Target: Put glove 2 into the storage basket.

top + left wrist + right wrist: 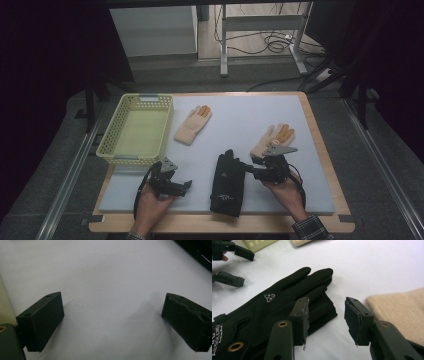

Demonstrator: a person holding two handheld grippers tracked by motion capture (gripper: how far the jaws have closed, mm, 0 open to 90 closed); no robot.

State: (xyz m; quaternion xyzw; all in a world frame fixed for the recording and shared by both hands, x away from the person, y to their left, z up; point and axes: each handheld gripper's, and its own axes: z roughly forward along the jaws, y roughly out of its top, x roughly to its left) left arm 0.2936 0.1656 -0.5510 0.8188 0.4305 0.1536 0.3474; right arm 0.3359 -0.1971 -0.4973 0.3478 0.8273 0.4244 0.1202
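Basket (136,128) sits far left on the tabletop (235,120), one glove (193,125) just right of it. Dark gloves (227,184) lie front centre, another glove (273,139) behind-right.

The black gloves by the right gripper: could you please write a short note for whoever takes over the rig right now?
Left gripper: open, holding nothing, over the pale mat.
Right gripper: open, jaws apart at the edge of the stacked black fabric gloves, not gripping.
Beige knit glove with orange fingertips: beside the yellow perforated plastic basket.
Second beige glove: just beyond the right gripper.
Done: nothing lies in the basket.
Left: probably moving the gloves into the basket.
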